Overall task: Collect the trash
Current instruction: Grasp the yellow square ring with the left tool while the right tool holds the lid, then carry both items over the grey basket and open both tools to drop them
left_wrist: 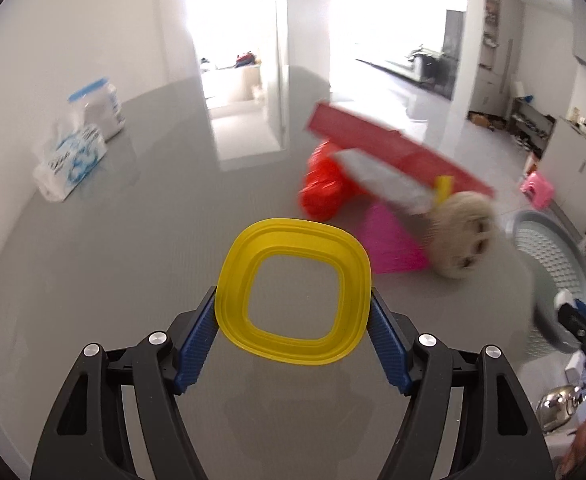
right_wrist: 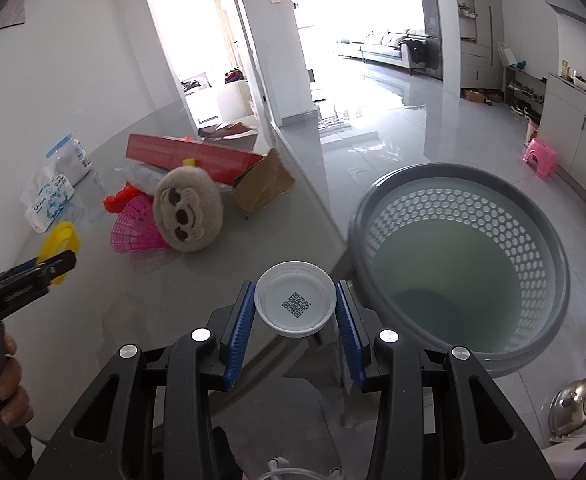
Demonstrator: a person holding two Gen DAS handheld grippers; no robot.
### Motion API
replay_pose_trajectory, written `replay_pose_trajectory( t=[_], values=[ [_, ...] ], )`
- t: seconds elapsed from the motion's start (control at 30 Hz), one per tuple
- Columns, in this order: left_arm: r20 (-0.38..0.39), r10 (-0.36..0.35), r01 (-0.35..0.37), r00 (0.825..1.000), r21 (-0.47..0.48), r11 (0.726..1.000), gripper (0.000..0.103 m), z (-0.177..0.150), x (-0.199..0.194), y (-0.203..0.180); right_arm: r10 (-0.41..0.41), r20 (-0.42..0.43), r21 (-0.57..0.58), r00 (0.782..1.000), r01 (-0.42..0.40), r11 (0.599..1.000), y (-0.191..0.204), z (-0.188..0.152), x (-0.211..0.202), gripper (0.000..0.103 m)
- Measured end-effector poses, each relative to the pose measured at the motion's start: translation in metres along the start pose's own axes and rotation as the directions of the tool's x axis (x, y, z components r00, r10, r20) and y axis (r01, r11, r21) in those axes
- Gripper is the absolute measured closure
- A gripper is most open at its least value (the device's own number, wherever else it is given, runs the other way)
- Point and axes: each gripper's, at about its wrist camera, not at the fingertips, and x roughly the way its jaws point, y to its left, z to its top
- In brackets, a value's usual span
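My left gripper [left_wrist: 293,312] is shut on a yellow square plastic lid ring [left_wrist: 293,292] and holds it above the grey table [left_wrist: 133,240]. It also shows at the left of the right wrist view [right_wrist: 59,242]. My right gripper [right_wrist: 295,304] is shut on a white round bottle cap [right_wrist: 295,300] with a QR code inside, near the table's right edge. A grey perforated basket [right_wrist: 459,264] stands on the floor just right of the cap; its inside looks bare. The basket shows at the right of the left wrist view [left_wrist: 549,264].
On the table lie a red box [right_wrist: 189,156], a round plush sloth face [right_wrist: 189,212], a pink mesh piece [right_wrist: 135,228], an orange bag [left_wrist: 321,184], a brown cardboard piece [right_wrist: 263,186] and tissue packs [right_wrist: 49,200]. A pink stool [right_wrist: 539,156] and a metal pot lid [right_wrist: 573,404] are on the floor.
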Motion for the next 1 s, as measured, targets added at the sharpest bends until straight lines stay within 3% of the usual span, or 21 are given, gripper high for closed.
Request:
replay_pose_trajectory(
  t=[0.23, 0.47, 0.7, 1.0],
  values=[
    [0.049, -0.155, 0.149, 0.987, 0.108, 0.983, 0.034, 0.01, -0.025, -0.069, -0.061, 0.031, 0.071, 0.998, 0.059, 0.996, -0.04, -0.005, -0.017, 0.064],
    [-0.012, -0.315, 0.309, 0.949, 0.242, 0.92, 0.034, 0.012, -0.018, -0.158, -0.148, 0.058, 0.172, 0.987, 0.136, 0.976, -0.096, -0.009, -0.034, 0.064],
    [-0.093, -0.382, 0.391, 0.92, 0.302, 0.869, 0.034, 0.011, 0.013, -0.222, -0.191, 0.057, 0.235, 0.98, 0.173, 0.956, -0.14, -0.011, -0.036, 0.064],
    [-0.157, -0.378, 0.41, 0.912, 0.358, 0.839, 0.034, 0.002, 0.047, -0.277, -0.178, 0.033, 0.262, 0.983, 0.163, 0.951, -0.167, -0.01, -0.014, 0.064]
  ],
)
